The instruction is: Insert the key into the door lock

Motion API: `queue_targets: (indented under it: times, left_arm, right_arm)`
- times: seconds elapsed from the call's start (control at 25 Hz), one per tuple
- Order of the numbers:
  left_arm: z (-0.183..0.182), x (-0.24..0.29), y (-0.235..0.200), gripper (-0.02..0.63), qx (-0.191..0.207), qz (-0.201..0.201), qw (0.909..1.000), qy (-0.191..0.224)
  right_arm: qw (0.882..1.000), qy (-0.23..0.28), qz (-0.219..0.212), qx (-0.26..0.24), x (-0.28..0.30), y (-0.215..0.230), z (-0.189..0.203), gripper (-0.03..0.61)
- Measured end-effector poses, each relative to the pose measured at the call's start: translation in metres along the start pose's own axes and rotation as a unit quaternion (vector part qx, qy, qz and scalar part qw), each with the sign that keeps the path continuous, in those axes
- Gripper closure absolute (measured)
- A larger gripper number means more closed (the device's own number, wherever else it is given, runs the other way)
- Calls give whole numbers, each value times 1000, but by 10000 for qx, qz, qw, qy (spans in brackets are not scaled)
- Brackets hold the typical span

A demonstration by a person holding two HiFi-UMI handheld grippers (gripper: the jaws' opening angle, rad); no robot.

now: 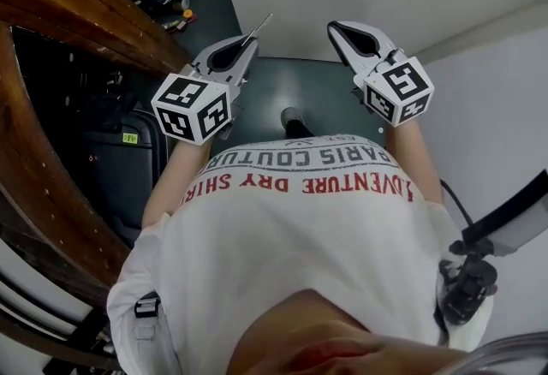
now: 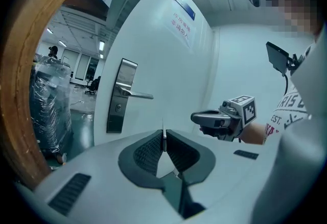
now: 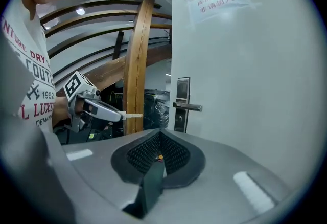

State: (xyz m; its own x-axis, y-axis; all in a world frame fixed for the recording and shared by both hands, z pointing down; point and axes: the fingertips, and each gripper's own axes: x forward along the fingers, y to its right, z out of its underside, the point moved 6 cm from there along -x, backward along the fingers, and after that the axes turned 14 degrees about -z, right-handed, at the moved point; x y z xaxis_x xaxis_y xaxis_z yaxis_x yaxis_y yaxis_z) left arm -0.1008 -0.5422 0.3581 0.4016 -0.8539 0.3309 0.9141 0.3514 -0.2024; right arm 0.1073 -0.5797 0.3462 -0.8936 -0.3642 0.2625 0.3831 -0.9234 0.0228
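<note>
So, room: a white door fills the middle of the left gripper view, with white wall to its right and a curved wooden beam sweeping down the left edge.
Floor: a dark green-grey floor shows in the upper middle of the head view, between the two grippers, and continues up the upper left beside the beam.
Beyond the beam: a plastic-wrapped bundle stands at the left, with a lit open hall behind it.
Door lock: the door lock is a dark upright plate on the door's left edge, carrying a silver lever handle that points right.
Notice: a paper sheet is stuck high on the door.
Left gripper: the left gripper has its fingers pinched on the key.
Key: the key is a thin blade sticking out past the fingertips towards the upper right, well apart from the lock.
Right gripper: the right gripper has its fingers pressed together and holds nothing; it sits to the right of the other, clear of the door.
Person: a white printed shirt fills the lower half of the head view.
</note>
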Motion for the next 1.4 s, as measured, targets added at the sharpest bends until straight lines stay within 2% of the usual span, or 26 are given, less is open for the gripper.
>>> queue_targets:
  times: [0.16,0.28,0.44,0.68,0.84,1.16,1.4]
  left_arm:
    - [-9,42,-19,592,-19,-121,9999,30]
    - [-7,64,-32,592,-178,-233,9996,-23]
    - [2,77,-40,592,-276,-315,9991,-86]
    - [5,74,-47,592,-475,-378,9981,-64]
    - [3,75,-55,592,-822,-373,9959,4]
    - [4,79,-64,592,-1197,-356,9921,87]
    - [0,97,-72,592,-1847,-337,9816,355]
  right_arm:
    - [9996,-75,-278,-32,29,51,1,575]
    - [9990,110,-387,-173,52,87,-7,569]
    - [9972,285,-417,-559,78,117,-21,521]
    - [9947,189,-453,-905,100,142,-39,436]
    - [9951,90,-431,-891,114,154,-43,434]
    - [9949,138,-372,-927,116,154,-43,437]
    - [9952,150,-388,-889,117,157,-44,439]
